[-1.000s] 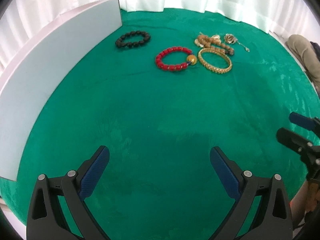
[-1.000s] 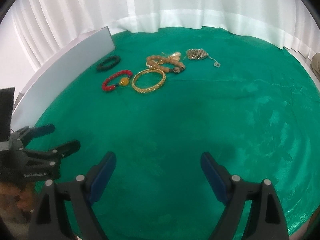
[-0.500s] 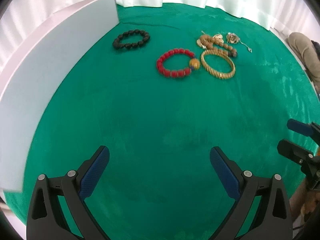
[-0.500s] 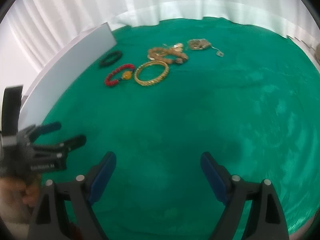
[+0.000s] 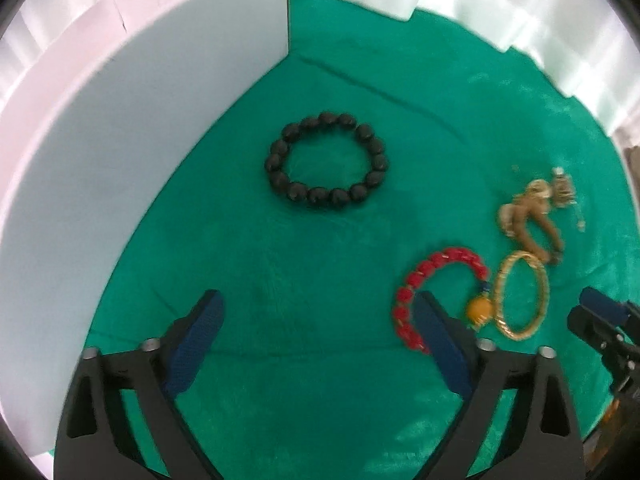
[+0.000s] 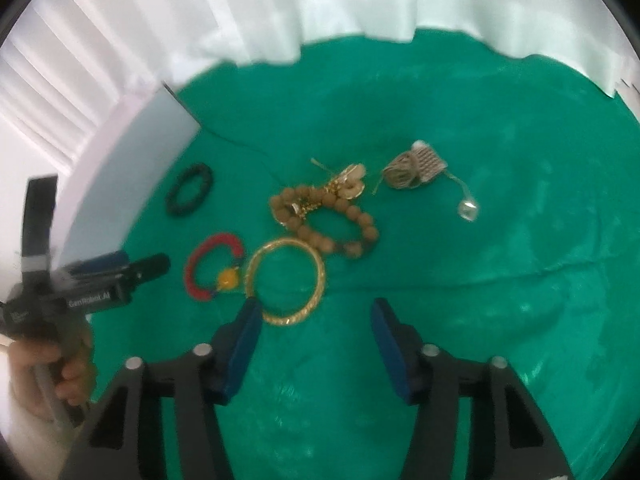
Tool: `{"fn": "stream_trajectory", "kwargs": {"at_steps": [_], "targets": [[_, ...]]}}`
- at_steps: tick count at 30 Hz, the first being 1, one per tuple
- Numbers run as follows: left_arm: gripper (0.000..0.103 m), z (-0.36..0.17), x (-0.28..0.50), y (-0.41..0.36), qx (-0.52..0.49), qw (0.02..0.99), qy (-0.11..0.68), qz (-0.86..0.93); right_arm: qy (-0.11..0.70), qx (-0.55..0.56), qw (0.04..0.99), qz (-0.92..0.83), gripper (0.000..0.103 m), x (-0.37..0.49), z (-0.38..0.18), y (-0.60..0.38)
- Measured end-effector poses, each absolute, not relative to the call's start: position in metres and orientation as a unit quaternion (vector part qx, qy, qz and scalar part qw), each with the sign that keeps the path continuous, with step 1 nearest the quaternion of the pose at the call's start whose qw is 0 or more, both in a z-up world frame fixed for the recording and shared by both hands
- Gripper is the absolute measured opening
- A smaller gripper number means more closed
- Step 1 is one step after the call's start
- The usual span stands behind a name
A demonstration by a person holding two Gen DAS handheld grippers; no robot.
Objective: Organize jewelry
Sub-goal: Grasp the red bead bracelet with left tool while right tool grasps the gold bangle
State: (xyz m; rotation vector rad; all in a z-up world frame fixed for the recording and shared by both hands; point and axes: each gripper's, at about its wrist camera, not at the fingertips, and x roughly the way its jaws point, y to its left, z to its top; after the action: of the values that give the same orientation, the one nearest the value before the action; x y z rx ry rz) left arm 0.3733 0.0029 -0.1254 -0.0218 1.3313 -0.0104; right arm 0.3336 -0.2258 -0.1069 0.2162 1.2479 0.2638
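Jewelry lies on a green cloth (image 5: 320,264). A black bead bracelet (image 5: 326,161) (image 6: 189,194) sits ahead of my left gripper (image 5: 316,312), whose jaws are closing with only cloth between them. Its right finger overlaps a red bead bracelet (image 5: 424,276) (image 6: 208,266) with a yellow bead. A gold bangle (image 5: 520,294) (image 6: 285,280) lies just ahead of my right gripper (image 6: 316,320), at its left finger; its jaws are closing with nothing between them. Beyond lie a brown bead bracelet (image 6: 332,220) and a tangled chain (image 6: 412,166).
A white board (image 5: 132,168) stands upright along the left side of the cloth. White curtains (image 6: 280,8) hang behind the table. A hand (image 6: 48,376) holds the left gripper at the left edge of the right wrist view. Bare cloth stretches to the right.
Both grippers have moved forward toward the jewelry, which now looks much nearer. The right gripper's jaws have narrowed clearly; the left's slightly.
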Motion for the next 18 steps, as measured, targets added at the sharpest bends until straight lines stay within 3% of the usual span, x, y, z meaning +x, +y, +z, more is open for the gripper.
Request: {"fn": "stream_trajectory", "kwargs": {"at_steps": [9, 10, 11, 14, 15, 18], "targets": [[0.086, -0.135, 0.369, -0.035, 0.047, 0.792, 0.608, -0.022, 0.597, 0.032, 0.795, 0.106, 0.045, 0.357, -0.130, -0.186], [0.079, -0.134, 0.368, -0.037, 0.047, 0.796, 0.602, -0.024, 0.598, 0.023, 0.795, 0.104, 0.041, 0.357, -0.132, -0.183], [0.072, -0.133, 0.368, -0.037, 0.041, 0.800, 0.598, -0.029, 0.598, 0.017, 0.795, 0.101, 0.029, 0.357, -0.135, -0.181], [0.023, -0.127, 0.365, -0.040, 0.038, 0.806, 0.590, -0.040, 0.588, -0.001, 0.804, 0.087, 0.007, 0.355, -0.137, -0.180], [0.009, -0.126, 0.363, -0.041, 0.041, 0.804, 0.591, -0.047, 0.587, 0.007, 0.805, 0.088, 0.006, 0.355, -0.138, -0.183], [0.008, -0.126, 0.357, -0.035, 0.041, 0.800, 0.596, -0.057, 0.586, 0.025, 0.805, 0.094, 0.006, 0.352, -0.136, -0.191]]}}
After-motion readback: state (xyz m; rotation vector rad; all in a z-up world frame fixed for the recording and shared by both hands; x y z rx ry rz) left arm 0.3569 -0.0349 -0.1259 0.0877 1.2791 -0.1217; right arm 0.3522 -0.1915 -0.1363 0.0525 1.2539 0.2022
